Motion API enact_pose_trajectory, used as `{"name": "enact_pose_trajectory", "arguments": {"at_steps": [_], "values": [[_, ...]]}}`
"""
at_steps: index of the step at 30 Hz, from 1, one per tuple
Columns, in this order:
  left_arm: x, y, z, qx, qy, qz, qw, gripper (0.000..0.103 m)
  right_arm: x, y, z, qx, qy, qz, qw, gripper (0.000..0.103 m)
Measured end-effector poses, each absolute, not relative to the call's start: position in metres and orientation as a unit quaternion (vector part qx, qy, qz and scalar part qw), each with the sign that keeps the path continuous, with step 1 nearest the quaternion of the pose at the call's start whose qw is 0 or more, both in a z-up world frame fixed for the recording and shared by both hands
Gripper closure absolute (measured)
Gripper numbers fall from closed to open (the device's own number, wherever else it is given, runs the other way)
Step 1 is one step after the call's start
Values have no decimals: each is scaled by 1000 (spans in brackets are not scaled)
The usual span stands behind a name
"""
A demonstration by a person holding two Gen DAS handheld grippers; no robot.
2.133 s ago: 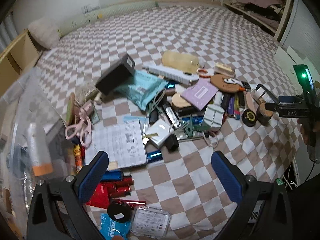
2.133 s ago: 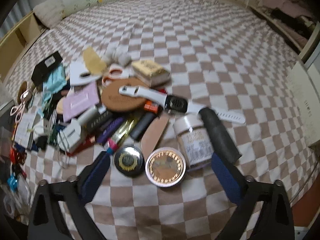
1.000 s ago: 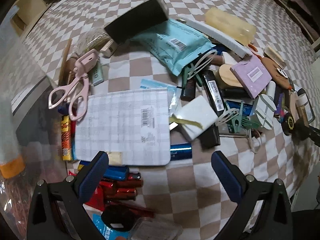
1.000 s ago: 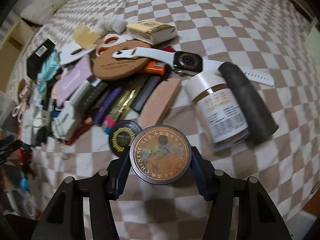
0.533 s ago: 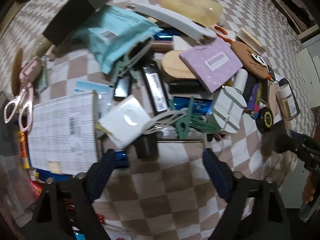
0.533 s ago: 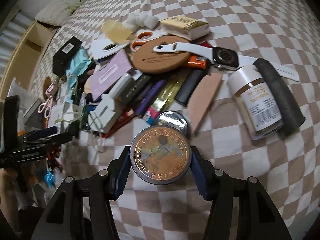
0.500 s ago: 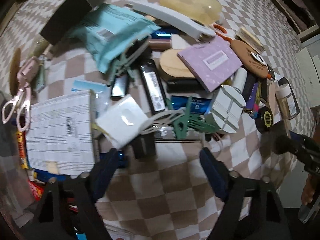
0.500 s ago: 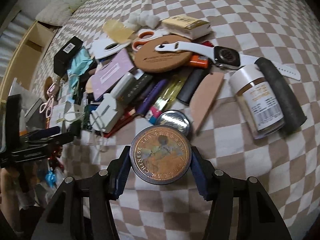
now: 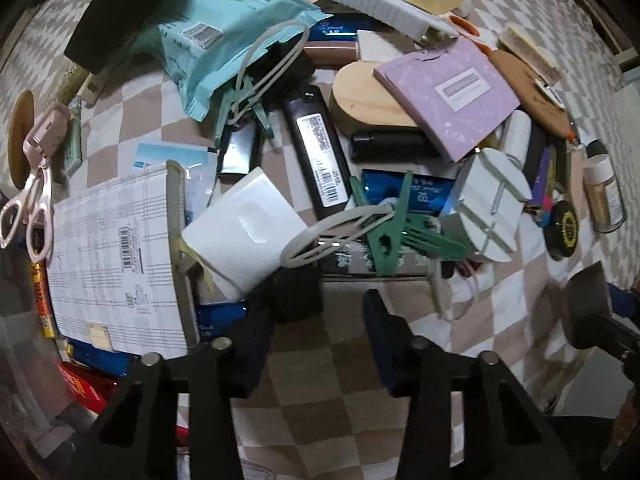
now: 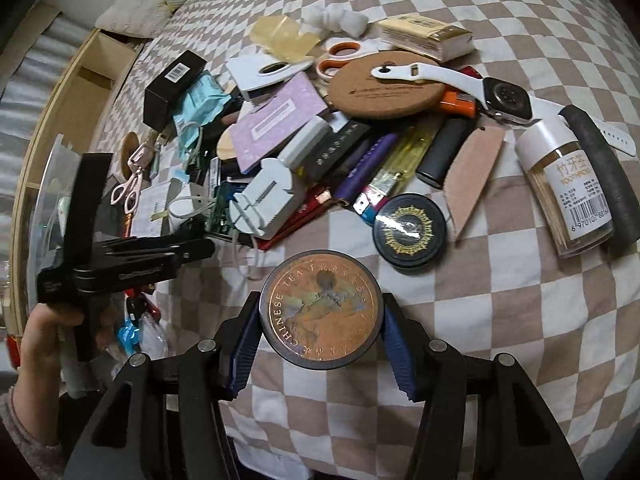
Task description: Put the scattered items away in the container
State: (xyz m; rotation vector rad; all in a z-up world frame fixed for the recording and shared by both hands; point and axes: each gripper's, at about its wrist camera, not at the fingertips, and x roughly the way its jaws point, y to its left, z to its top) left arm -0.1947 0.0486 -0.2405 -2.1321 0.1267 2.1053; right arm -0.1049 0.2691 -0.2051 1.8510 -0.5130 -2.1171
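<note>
Hiding tin's [image 10: 318, 314] sides: R fingers [image 10: 394, 342].

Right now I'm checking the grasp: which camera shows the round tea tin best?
The right wrist view: the tea tin sits lid-on, clamped in the right gripper. In the left wrist view the tin is hardly recognisable, at the far right edge.

This is a bedroom in a home: a bed [image 10: 500, 312] under a brown-and-white checked cover, a fluffy pillow [image 10: 132, 16] at its far end, a pale wooden shelf unit [image 10: 76, 92] alongside, and household odds and ends heaped on the cover.
</note>
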Motion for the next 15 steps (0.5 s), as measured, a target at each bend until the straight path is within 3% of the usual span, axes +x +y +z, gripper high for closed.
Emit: {"name": "enact_pose_trajectory", "arguments": {"at_steps": [5,15], "values": [[-198,34,-241,-710,42,701,57,80,-103,269,-203,640,-181,-734,139,45],[-191,11,-224,-695,33,714,78,81,-105,273,-191,627,-193,-745,121,45]]}}
